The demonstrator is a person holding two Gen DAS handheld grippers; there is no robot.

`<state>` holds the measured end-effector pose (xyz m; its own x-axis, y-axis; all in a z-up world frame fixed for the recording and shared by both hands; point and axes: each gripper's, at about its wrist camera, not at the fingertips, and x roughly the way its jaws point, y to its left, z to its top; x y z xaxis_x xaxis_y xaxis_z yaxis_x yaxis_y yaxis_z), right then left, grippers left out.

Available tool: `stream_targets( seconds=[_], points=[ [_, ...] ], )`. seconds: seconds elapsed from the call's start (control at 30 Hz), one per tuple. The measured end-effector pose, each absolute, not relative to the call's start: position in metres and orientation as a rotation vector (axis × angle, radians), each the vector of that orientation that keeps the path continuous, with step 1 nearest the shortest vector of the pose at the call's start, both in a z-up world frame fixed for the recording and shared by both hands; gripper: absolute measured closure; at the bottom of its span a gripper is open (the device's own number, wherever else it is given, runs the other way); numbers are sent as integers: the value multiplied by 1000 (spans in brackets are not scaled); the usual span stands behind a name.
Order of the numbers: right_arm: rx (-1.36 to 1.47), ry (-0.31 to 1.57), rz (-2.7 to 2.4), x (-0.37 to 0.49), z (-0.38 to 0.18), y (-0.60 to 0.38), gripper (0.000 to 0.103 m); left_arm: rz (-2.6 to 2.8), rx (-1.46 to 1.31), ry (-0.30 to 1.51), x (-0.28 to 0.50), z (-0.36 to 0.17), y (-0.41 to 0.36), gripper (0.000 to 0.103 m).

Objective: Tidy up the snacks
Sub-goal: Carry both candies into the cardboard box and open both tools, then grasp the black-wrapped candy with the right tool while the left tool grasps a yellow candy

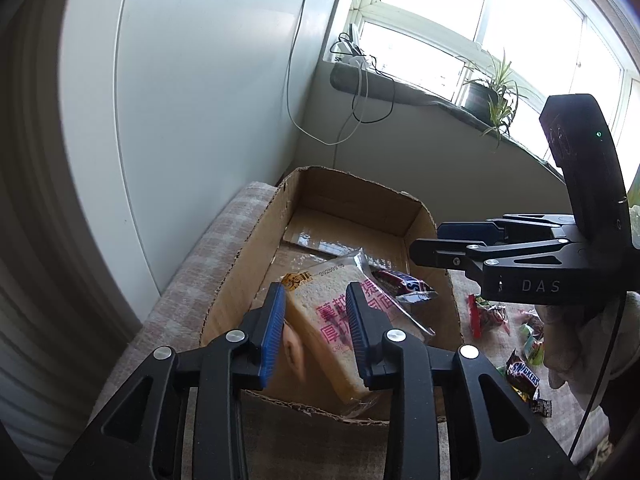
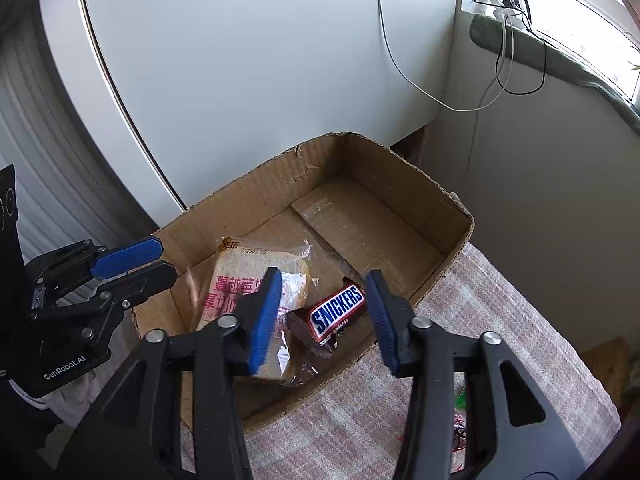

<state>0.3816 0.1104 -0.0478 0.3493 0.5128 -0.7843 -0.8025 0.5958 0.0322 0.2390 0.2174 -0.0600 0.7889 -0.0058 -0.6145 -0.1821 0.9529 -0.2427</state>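
- The open brown cardboard box (image 2: 400, 216) sits on a pink checked cloth (image 2: 500, 320).
- A clear-wrapped slice of white bread (image 2: 236, 280) and a brown Snickers bar (image 2: 334, 312) lie at the box's near end, touching.
- The left tongs (image 1: 316, 328) stand apart over the bread, gripping nothing.
- The right tongs (image 2: 322, 316) are wide apart above the bar.
- More wrapped sweets (image 1: 520, 364) lie on the cloth beside the box.

Matt corrugated cardboard box (image 2: 400, 200), glossy plastic bread wrapper (image 2: 240, 280), woven cloth (image 2: 460, 340)
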Motion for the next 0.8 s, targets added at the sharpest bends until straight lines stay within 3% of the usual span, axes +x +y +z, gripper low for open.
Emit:
stream_targets(
  seconds=[0.4, 0.8],
  points=[
    [-390, 831, 871, 374, -37, 95, 33, 89, -298, 651, 236, -55, 211, 71],
    [-378, 813, 818, 354, -21, 33, 33, 41, -286, 642, 221, -41, 182, 71]
  ],
)
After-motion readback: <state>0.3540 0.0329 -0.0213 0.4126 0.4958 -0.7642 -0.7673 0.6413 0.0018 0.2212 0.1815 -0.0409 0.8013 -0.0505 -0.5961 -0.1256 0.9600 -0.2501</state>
